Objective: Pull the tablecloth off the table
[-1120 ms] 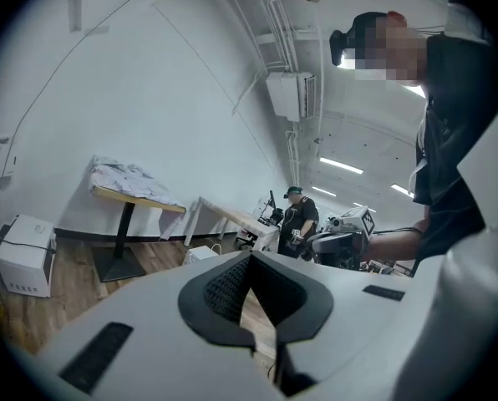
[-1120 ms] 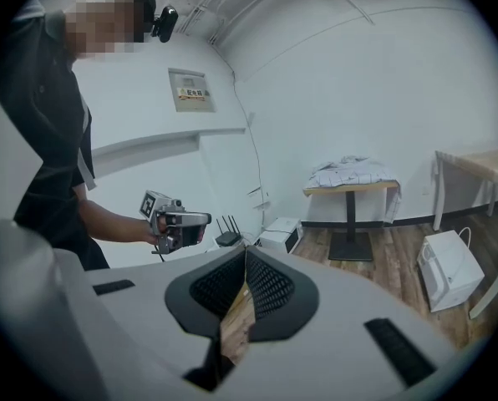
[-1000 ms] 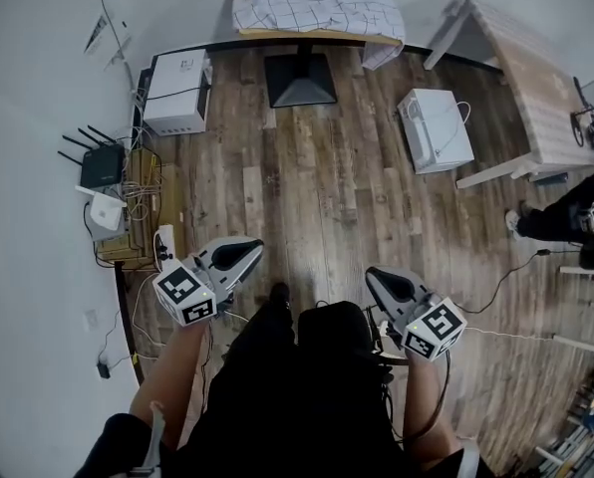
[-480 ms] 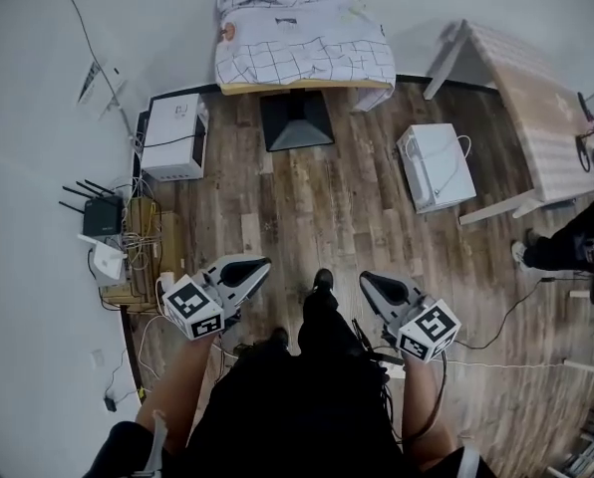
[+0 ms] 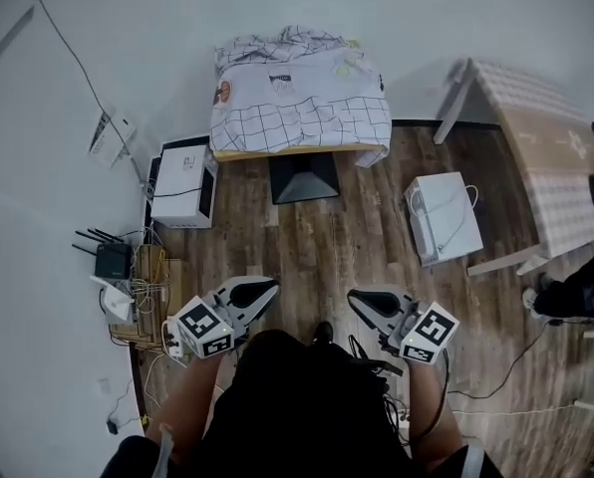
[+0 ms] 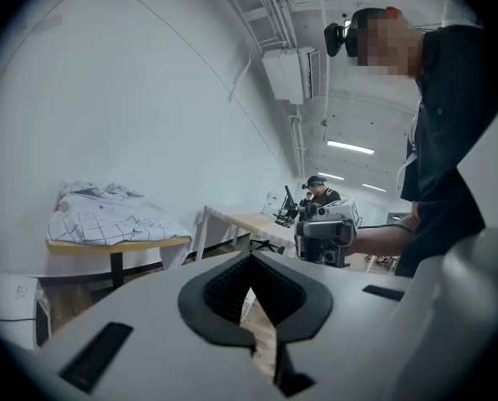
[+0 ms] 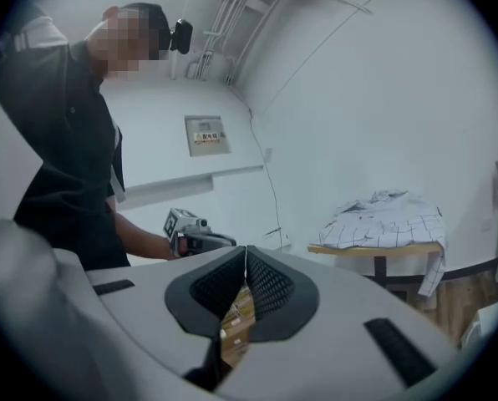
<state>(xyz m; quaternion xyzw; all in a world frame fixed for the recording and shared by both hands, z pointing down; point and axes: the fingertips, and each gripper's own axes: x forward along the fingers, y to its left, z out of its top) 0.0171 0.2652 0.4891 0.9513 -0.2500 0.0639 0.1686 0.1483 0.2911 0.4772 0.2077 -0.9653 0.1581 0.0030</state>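
Note:
The white checked tablecloth [image 5: 299, 103] lies rumpled over a small wooden table [image 5: 277, 150] against the far wall. It also shows at the left of the left gripper view as the tablecloth [image 6: 107, 217], and at the right of the right gripper view as the tablecloth [image 7: 391, 220]. My left gripper [image 5: 264, 289] and right gripper [image 5: 356, 299] are held in front of my body, far short of the table. Both are shut with nothing between the jaws. Each gripper view shows its own shut jaws, the left gripper [image 6: 251, 259] and the right gripper [image 7: 246, 251].
The table's black pedestal base [image 5: 302, 177] stands on the wood floor. White boxes sit at the left [image 5: 182, 182] and right [image 5: 442, 217]. A router [image 5: 113, 262] and cables lie by the left wall. A second table [image 5: 546, 137] and a person [image 5: 576, 292] are at the right.
The table with the cloth has come down from the top edge into full view as I walk towards it. Both grippers stay shut and travel along with me.

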